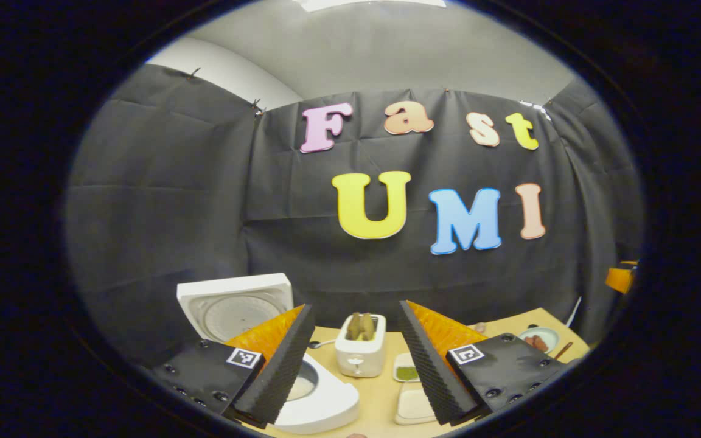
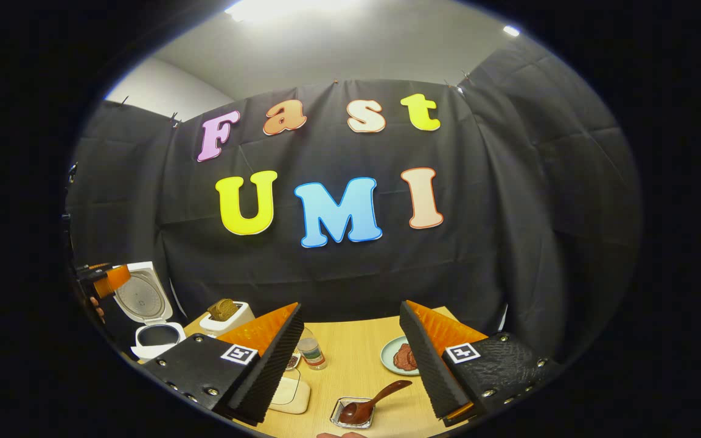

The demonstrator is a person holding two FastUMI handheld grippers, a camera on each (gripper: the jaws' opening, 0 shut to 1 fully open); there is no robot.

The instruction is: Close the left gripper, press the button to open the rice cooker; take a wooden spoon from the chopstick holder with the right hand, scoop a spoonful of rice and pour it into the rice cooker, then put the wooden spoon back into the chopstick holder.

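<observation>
The white rice cooker (image 1: 326, 404) stands at the lower left of the left gripper view with its lid (image 1: 235, 304) raised upright. My left gripper (image 1: 355, 305) hovers open above and just right of it, holding nothing. In the right gripper view the cooker (image 2: 154, 334) sits far left, and the left gripper (image 2: 107, 281) and a hand are beside its lid. The brown wooden spoon (image 2: 375, 398) lies with its bowl in a small clear square dish (image 2: 353, 413) on the table. My right gripper (image 2: 350, 304) is open above the spoon, apart from it.
A white toaster (image 1: 359, 350) with bread stands behind the cooker. On the wooden table (image 2: 350, 347) are a small jar (image 2: 311, 353), a white rectangular dish (image 2: 289, 395), a dish of green stuff (image 1: 407, 371) and a pale plate (image 2: 390, 353) with reddish food. Black cloth walls enclose the booth.
</observation>
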